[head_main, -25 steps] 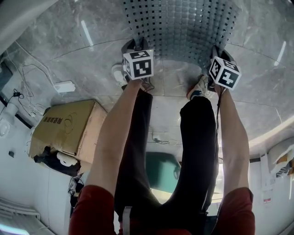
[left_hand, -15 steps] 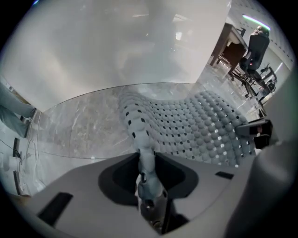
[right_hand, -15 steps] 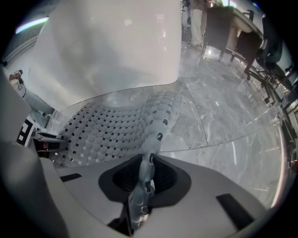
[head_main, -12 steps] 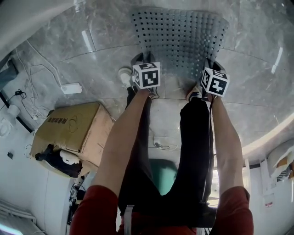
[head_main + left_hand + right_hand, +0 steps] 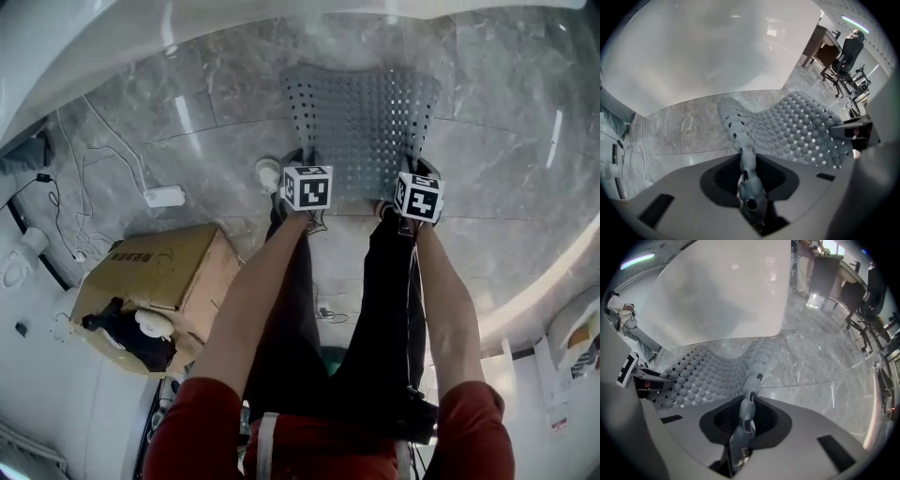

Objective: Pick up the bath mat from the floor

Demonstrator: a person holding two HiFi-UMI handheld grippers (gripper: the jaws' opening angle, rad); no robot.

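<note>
The bath mat (image 5: 361, 112) is grey rubber with rows of small square holes, and it stretches away from both grippers over the marble floor. My left gripper (image 5: 302, 169) pinches its near left edge. In the left gripper view the mat's edge (image 5: 740, 136) runs into the jaws of the left gripper (image 5: 747, 177), which are still closing on it. My right gripper (image 5: 417, 176) grips the near right edge. In the right gripper view the right gripper (image 5: 746, 416) is shut on a fold of the mat (image 5: 712, 373). The mat sags between the two grips.
A white tub wall (image 5: 94, 42) curves along the far side. At the left are a cardboard box (image 5: 155, 272) and a white power strip (image 5: 164, 197) with loose cables. A small white round thing (image 5: 268, 172) lies by the person's left shoe. An office chair (image 5: 846, 49) stands far off.
The head view has pulled back from the floor, so the mat and both grippers look smaller and closer together. The mat's near edge has come up with the grippers.
</note>
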